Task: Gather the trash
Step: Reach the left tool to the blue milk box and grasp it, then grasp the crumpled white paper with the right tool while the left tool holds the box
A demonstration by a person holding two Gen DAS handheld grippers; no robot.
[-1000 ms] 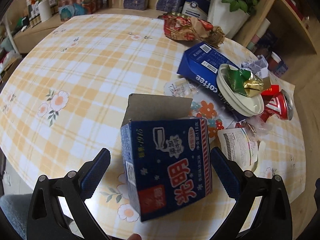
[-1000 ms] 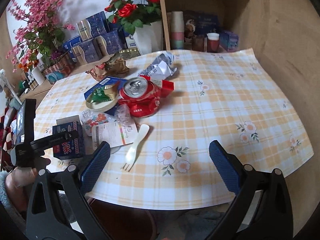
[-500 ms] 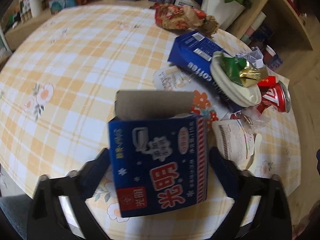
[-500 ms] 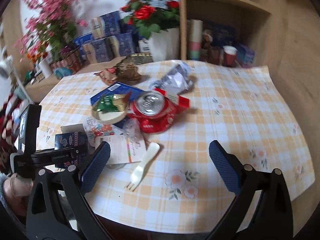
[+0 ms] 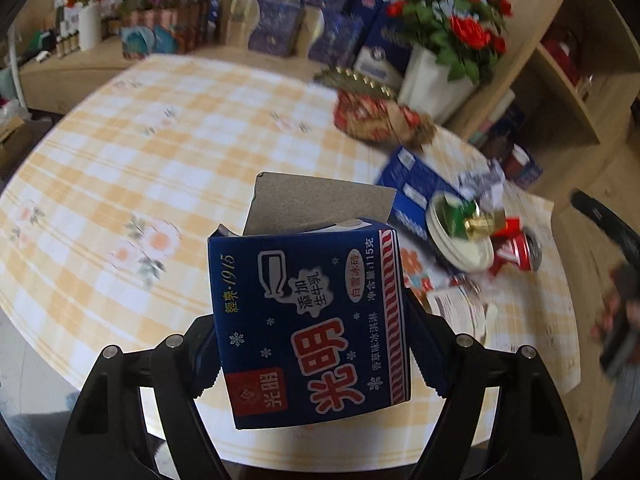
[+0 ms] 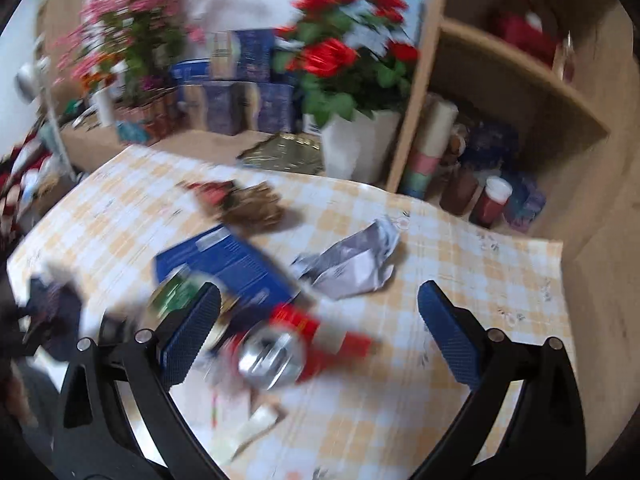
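A dark blue ice-cream carton with an open grey flap hangs above the checked tablecloth. My left gripper has its jaws closing on the carton, and the pads press both of its sides. In the right wrist view, my right gripper stands open over the trash heap with nothing between its fingers. Blurred just below it lies a red can. A crumpled grey paper, a flat blue coffee box and a crumpled brown wrapper lie beyond. A white bowl holds green and gold foil.
A white pot of red roses and several blue gift boxes stand behind the table. A wooden shelf unit with cups and jars rises at the right. A paper leaflet lies near the table's front edge.
My left gripper has shut on the blue carton and lifted it off the table. My right gripper has swung over the heap toward the can and rolled, so its view is blurred.
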